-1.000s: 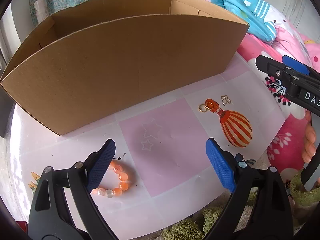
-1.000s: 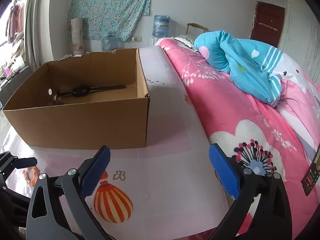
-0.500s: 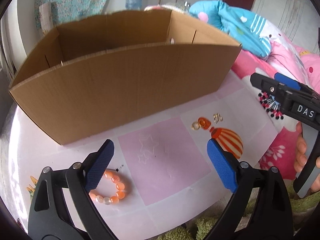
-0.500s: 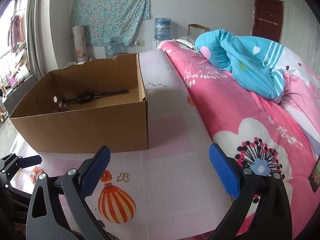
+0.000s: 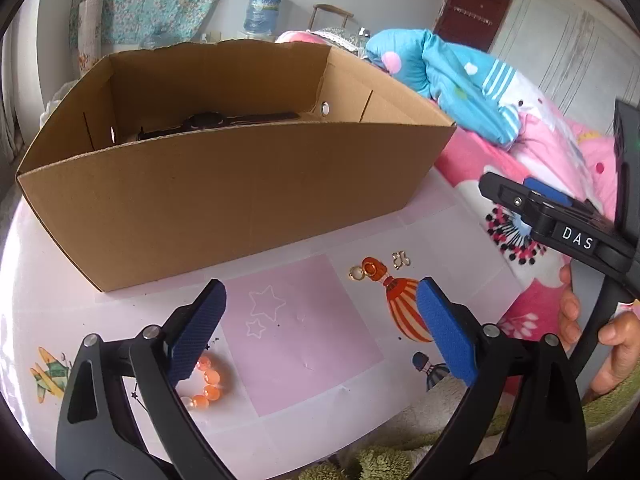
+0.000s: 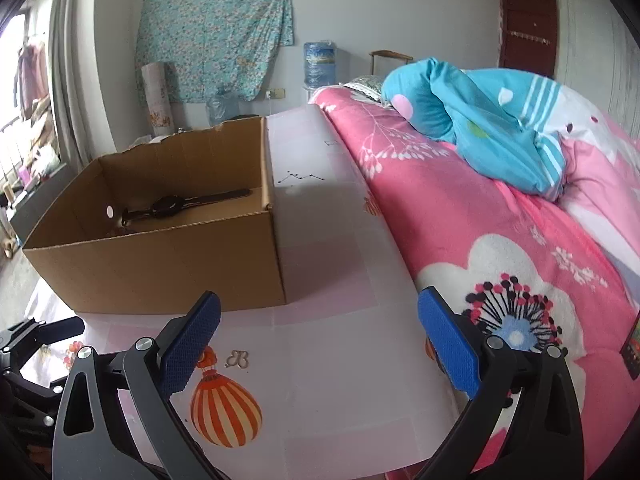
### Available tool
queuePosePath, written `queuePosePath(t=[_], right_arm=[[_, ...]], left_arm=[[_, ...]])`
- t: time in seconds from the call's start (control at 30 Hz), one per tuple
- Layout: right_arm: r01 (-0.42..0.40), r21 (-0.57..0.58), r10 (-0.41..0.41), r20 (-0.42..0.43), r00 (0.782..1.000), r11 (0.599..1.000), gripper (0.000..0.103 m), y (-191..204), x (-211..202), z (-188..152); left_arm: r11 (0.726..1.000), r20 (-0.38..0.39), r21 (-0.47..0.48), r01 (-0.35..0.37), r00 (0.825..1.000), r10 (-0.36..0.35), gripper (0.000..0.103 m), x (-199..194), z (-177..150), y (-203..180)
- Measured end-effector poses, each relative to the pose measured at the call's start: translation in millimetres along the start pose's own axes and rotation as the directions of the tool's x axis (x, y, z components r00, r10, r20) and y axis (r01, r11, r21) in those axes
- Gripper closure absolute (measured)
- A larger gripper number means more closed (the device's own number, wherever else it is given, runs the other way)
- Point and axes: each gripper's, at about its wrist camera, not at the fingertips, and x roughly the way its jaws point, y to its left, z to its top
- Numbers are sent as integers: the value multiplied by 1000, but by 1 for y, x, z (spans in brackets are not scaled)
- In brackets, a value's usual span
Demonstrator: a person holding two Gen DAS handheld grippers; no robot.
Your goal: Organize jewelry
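Observation:
A brown cardboard box (image 5: 240,192) stands on the pale mat, with a black watch (image 5: 208,122) lying inside; the watch shows in the right wrist view (image 6: 172,206) too. An orange bead bracelet (image 5: 206,380) lies on the mat, partly behind my left gripper's left finger. A small gold earring (image 5: 401,260) and a gold ring (image 5: 355,273) lie by the printed balloon. The earring shows in the right wrist view (image 6: 237,359). My left gripper (image 5: 320,332) is open and empty above the mat. My right gripper (image 6: 318,340) is open and empty, to the right of the left one.
A pink flowered quilt (image 6: 500,240) with a blue blanket (image 6: 480,128) lies to the right of the mat. A green fuzzy rug (image 5: 380,460) lies at the near edge. The mat (image 6: 340,380) bears a printed orange balloon (image 6: 224,408).
Both grippers have lifted and tilted up, so the box's inside and the watch now show in the left wrist view. Both stay open and empty.

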Motion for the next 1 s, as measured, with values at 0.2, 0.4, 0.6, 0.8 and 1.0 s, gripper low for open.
queuePosePath(t=[0.2, 0.4, 0.6, 0.8, 1.0], right_arm=[[-41, 93, 46, -49, 998, 995, 7, -30, 5, -9], [-85, 48, 90, -122, 989, 995, 7, -22, 11, -21], [-181, 22, 182, -140, 973, 983, 11, -5, 15, -33], [-226, -28, 217, -181, 959, 974, 31, 13, 30, -41], [-276, -17, 265, -227, 937, 961, 38, 19, 46, -47]], left_arm=[[999, -4, -3, 47, 999, -47, 10, 1, -2, 5], [994, 36, 106, -15, 999, 11, 10, -1, -1, -7], [976, 47, 206, -63, 997, 54, 25, 7, 3, -21], [959, -48, 281, -25, 998, 40, 59, 32, 6, -28], [935, -130, 352, 51, 992, -5, 78, 51, 9, -35]])
